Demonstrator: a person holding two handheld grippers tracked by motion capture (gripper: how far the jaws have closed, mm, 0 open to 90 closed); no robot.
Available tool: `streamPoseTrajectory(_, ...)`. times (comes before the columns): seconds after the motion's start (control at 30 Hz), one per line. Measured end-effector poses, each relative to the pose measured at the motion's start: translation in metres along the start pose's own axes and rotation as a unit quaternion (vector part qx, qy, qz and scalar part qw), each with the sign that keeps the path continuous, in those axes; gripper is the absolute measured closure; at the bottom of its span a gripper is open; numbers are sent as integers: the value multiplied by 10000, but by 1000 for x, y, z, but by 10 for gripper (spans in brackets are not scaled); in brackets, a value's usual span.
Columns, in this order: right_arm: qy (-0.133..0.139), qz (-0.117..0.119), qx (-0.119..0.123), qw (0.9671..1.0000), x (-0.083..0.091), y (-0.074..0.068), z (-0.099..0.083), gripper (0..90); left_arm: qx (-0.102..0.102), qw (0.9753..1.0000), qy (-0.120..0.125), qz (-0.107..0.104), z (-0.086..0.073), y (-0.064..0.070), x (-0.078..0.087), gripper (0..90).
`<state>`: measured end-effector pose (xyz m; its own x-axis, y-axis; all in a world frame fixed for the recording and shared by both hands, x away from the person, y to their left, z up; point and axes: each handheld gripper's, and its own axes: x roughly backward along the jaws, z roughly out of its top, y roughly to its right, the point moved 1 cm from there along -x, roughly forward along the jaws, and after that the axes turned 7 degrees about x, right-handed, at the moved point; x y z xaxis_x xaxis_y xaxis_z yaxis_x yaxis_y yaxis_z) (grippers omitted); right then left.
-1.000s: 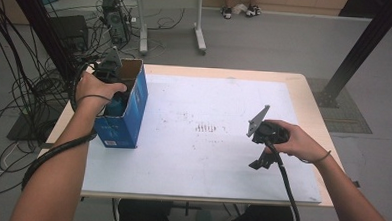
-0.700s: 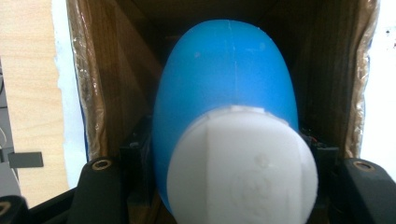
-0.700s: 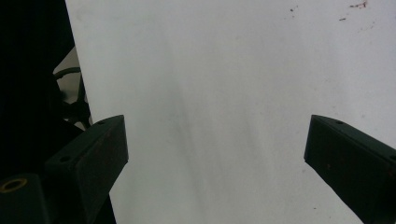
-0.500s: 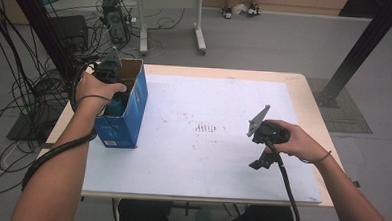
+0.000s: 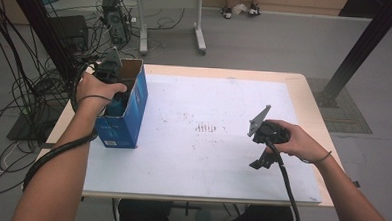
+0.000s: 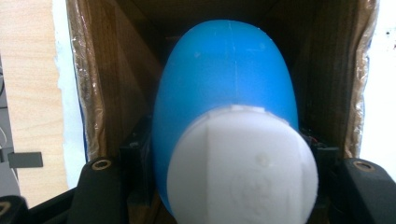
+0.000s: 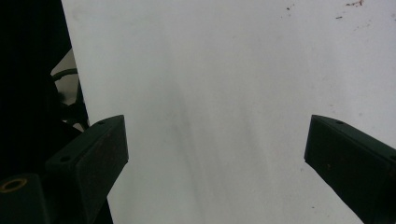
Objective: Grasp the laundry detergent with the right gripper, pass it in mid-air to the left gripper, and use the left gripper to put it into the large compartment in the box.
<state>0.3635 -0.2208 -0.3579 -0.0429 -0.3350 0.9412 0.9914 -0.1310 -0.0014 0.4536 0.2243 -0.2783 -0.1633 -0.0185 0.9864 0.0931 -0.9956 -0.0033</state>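
Two grippers are seen in the high view, and nothing is found changed against the earlier frames: hands, box and bottle are placed as before.

Nearest, at the lower right of the high view, the right gripper (image 5: 260, 152) is held just above the white sheet (image 5: 207, 156) that covers the table (image 5: 312, 103). In the right gripper view, its jaws are set wide apart, at the lower left and lower right of the frame, with only bare sheet between them, and nothing is gripped.

Farther off, at the upper left of the high view, the left gripper (image 5: 115, 94) is lowered into the open top of a blue box (image 5: 128, 122), which stands upright near the table's left edge. In the left gripper view, a bottle (image 6: 229, 88) is seen at the frame's centre, inside the box between its brown card walls. The jaws are closed against the bottle's two sides, so it is clamped. The bottle's body is smooth, rounded and bright blue, with a faint seam down its middle. A white cap (image 6: 243, 168) with flat facets and a raised mark is turned toward the camera, at the lower centre of that frame.
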Motion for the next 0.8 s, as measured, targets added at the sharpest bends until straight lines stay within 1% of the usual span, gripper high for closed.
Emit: streamPoseTrajectory(0.8, -11, 5, -1, 10000, -1, 1, 0, 62, 11, 10000, 10, -11, 0, 0, 0, 376)
